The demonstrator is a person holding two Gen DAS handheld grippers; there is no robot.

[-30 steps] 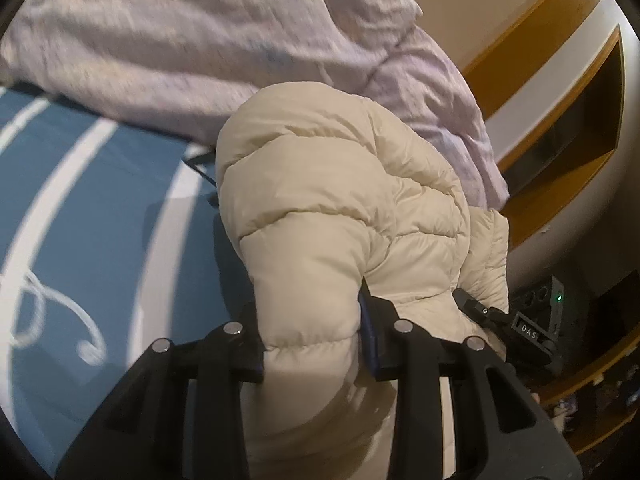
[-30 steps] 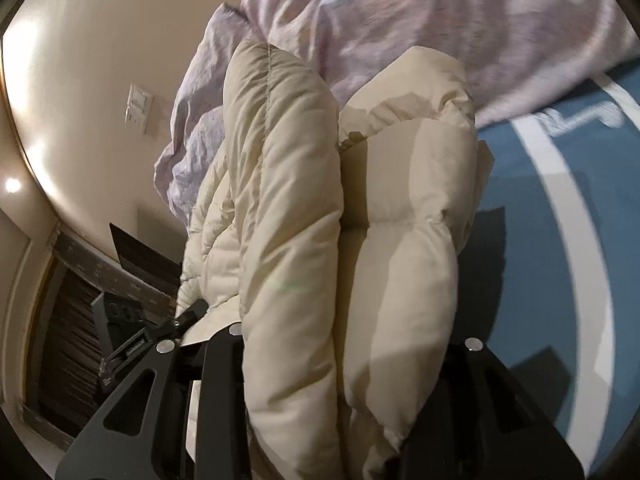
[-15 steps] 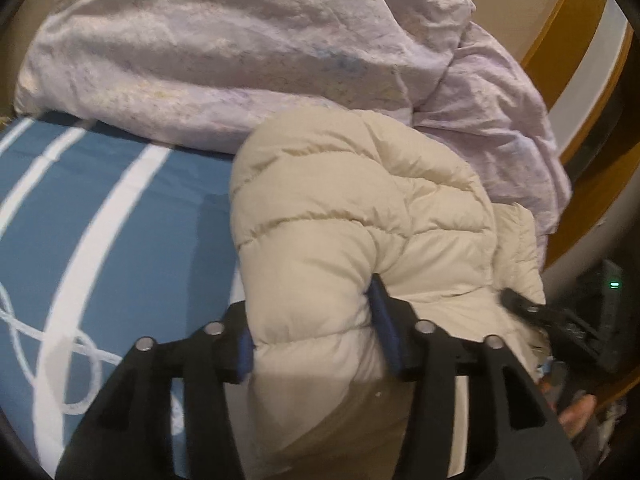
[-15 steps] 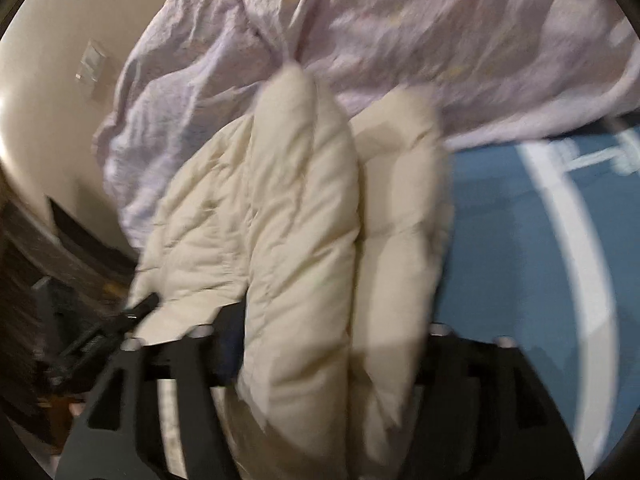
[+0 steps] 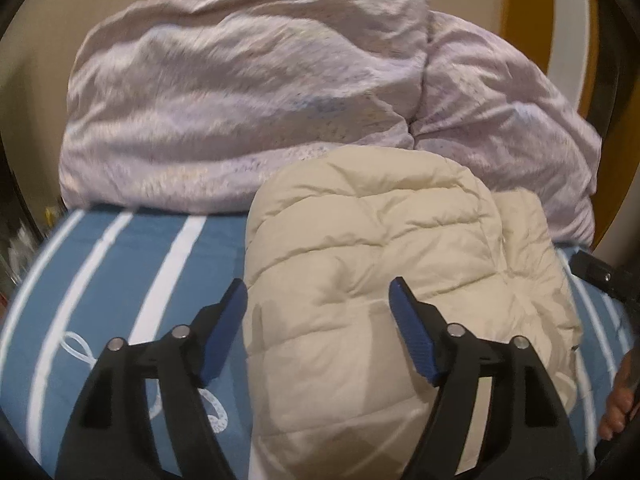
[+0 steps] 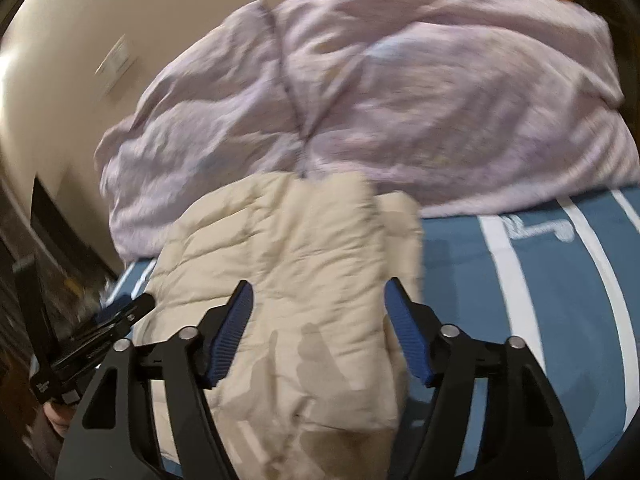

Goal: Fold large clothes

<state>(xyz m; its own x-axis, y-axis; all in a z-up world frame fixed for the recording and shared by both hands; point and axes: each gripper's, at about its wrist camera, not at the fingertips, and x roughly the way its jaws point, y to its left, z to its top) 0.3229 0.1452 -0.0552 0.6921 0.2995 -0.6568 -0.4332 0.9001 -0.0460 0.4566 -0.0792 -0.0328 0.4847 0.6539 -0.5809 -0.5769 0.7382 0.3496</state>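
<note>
A cream quilted puffer jacket (image 5: 384, 264) lies folded in a bundle on the blue bed cover with white stripes (image 5: 120, 280). My left gripper (image 5: 318, 300) is open, its blue pads apart just above the jacket's near part. In the right wrist view the same jacket (image 6: 296, 264) lies below my right gripper (image 6: 316, 300), which is also open with its pads on either side of the bundle. The other gripper shows at the left edge of the right wrist view (image 6: 108, 320) and at the right edge of the left wrist view (image 5: 600, 276).
A crumpled lilac duvet (image 5: 256, 92) is heaped right behind the jacket, also in the right wrist view (image 6: 400, 92). Beige wall with a switch plate (image 6: 116, 64) behind. Dark furniture (image 6: 24, 280) stands at the bed's side. Wooden trim (image 5: 524, 8) at upper right.
Both grippers have opened and let go of the jacket, which now rests on the bed. Both have drawn back and levelled out.
</note>
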